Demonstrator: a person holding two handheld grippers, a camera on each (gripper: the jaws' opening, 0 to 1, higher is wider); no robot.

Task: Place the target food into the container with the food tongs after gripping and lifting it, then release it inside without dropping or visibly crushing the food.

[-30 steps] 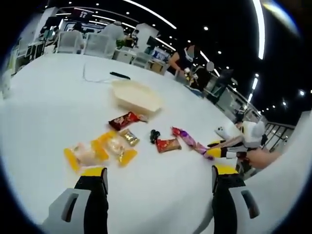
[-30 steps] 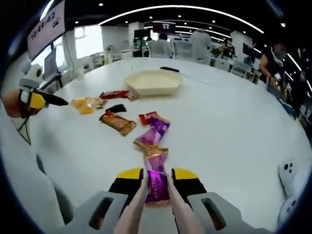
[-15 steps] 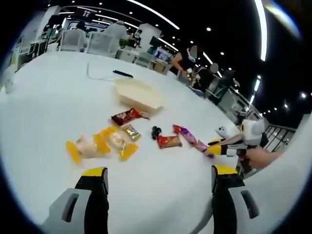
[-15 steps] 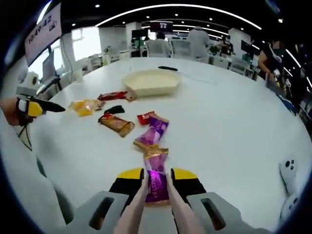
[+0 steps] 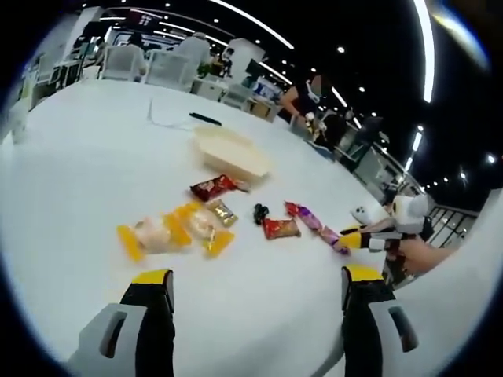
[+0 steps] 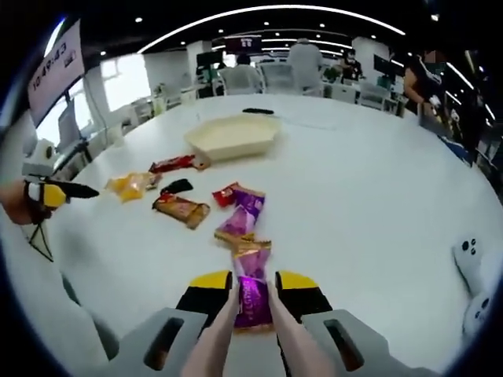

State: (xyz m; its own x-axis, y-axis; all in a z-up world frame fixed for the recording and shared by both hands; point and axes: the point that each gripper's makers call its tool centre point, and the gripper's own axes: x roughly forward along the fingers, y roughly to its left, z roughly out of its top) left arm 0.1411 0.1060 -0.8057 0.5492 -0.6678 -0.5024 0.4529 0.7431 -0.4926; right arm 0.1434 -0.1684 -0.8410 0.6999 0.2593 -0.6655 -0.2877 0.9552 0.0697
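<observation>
The right gripper (image 6: 253,289), tongs (image 6: 236,334) pinching a purple candy (image 6: 251,302), has lifted toward the tray (image 6: 232,135); the left gripper's (image 5: 255,287) fingers gape wide.

Right gripper view: candy wrapper (image 6: 251,297) sits between the tongs (image 6: 250,339) at the right gripper (image 6: 253,287). Just ahead, a second wrapper (image 6: 242,220); ahead-left, a snack bar (image 6: 181,210); farther left, a packet (image 6: 132,185). Container (image 6: 230,135) far ahead on the table (image 6: 369,196). Left gripper (image 6: 49,192) at far left, apart.
</observation>
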